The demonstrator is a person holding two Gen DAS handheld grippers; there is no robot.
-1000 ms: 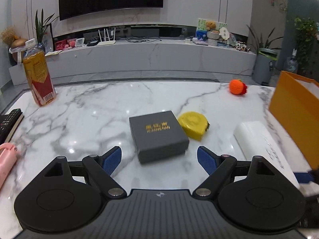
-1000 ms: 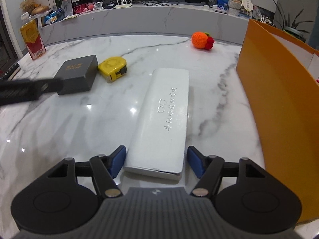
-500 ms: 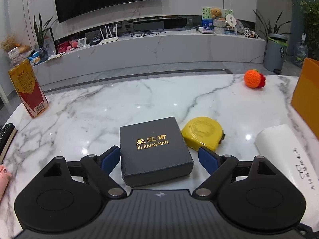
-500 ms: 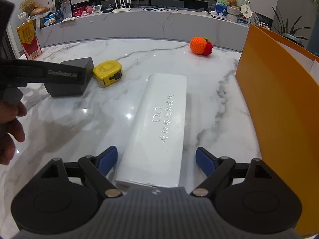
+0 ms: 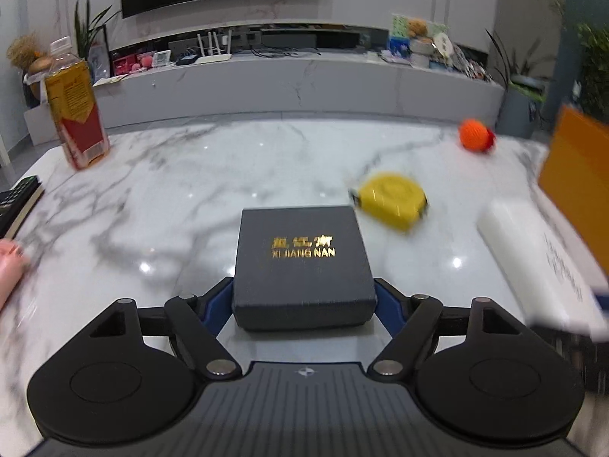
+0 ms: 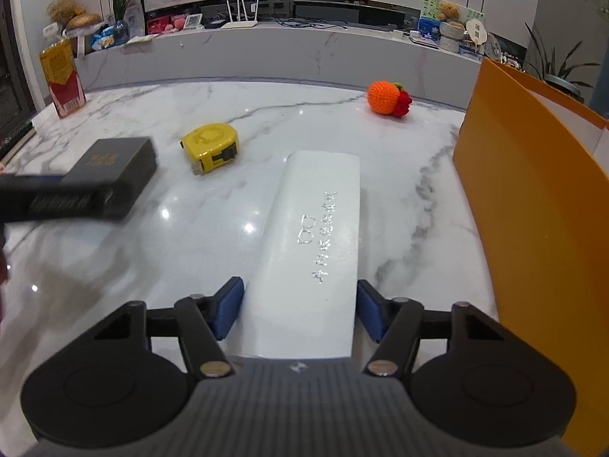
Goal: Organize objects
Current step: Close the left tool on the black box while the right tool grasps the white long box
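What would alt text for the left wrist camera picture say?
A handheld left gripper has its blue pads closed against the sides of a dark grey box with gold lettering, on a marble table. Behind it lie a yellow tape measure and an orange knitted toy; a bottle stands far left.

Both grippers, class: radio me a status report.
Left gripper closing on dark box. Right gripper closing around white case. Nothing blocking either.
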